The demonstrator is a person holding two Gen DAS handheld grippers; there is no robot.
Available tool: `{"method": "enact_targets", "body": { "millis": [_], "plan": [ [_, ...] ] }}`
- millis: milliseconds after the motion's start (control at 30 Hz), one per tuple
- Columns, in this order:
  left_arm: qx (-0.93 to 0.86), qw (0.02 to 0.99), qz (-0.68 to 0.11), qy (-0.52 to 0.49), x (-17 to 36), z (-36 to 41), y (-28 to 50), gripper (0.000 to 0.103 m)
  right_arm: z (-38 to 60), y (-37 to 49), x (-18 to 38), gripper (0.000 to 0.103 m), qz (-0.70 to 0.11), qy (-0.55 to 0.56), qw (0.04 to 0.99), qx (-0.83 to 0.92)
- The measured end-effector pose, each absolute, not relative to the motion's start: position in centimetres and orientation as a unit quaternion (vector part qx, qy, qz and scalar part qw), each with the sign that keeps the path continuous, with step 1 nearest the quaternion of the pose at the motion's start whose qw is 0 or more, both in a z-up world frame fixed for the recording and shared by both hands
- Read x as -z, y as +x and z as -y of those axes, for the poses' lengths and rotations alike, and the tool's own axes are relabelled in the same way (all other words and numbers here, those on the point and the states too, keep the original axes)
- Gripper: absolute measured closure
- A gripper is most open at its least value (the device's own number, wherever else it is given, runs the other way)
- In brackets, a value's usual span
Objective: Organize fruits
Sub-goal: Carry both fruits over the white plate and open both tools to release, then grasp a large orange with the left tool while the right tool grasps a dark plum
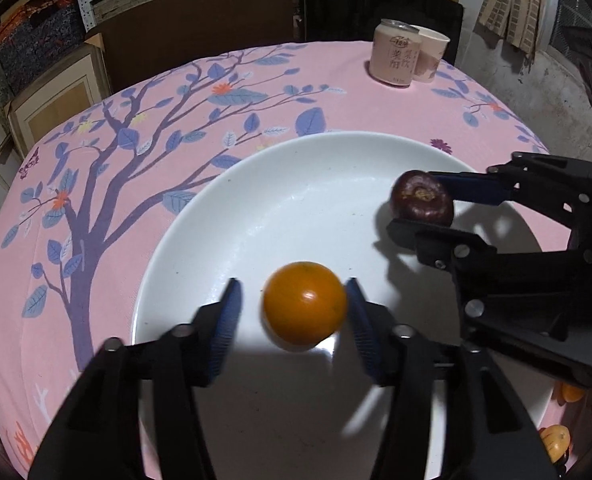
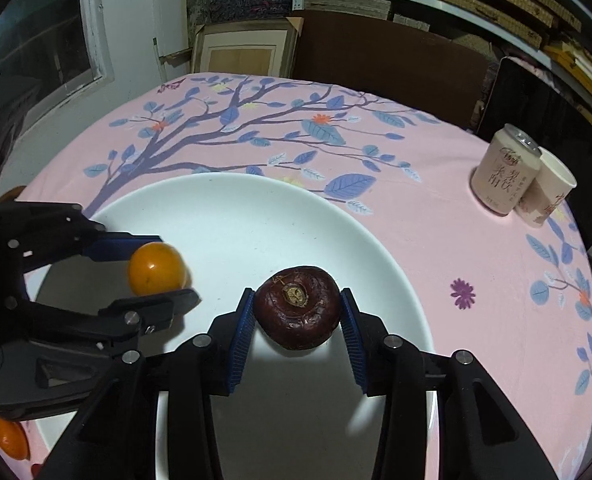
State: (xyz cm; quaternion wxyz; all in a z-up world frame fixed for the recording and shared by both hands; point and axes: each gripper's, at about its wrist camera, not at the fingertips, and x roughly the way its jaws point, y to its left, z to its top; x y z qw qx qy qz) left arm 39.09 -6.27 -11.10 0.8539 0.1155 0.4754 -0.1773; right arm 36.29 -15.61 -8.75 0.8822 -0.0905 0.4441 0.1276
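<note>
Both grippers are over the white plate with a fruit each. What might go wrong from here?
1. The left gripper stands open around the orange fruit, with a gap at one pad; being round, it may roll across the white plate.
2. The right gripper is shut on the dark brown fruit close beside; the two grippers could knock each other or the loose fruit.

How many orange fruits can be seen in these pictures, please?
2 clearly: one orange fruit over the white plate, between the left gripper pads; another on the tablecloth beside the plate. More may be hidden behind the grippers.
</note>
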Motion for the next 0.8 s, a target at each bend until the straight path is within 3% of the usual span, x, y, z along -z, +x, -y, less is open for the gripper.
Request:
{"method": "enact_targets", "body": {
  "millis": [67,300,500,667,800],
  "plan": [
    [0.161,0.863,-0.465,0.116,10.6,5.8,39.0,0.022,16.0,36.0,8.5,0.059,-0.443,-0.083,0.884,-0.125],
    [0.153,0.891,-0.414,0.103,4.5,3.3,34.0,0.021,18.3,31.0,2.1,0.058,-0.397,-0.043,0.909,-0.121],
    [0.165,0.915,-0.358,0.082,-0.5,-0.3,22.7,0.007,21.1,20.7,-2.7,0.038,-0.369,0.023,0.924,-0.101],
    [0.126,0.909,-0.371,0.146,3.3,-1.2,13.1,0.005,20.9,8.8,-0.7,0.035,-0.325,0.0,0.943,-0.076],
    [0.125,0.897,-0.399,0.142,7.2,-2.0,9.6,0.005,22.3,3.0,3.0,0.035,-0.298,0.057,0.949,-0.086]
  ]
}}
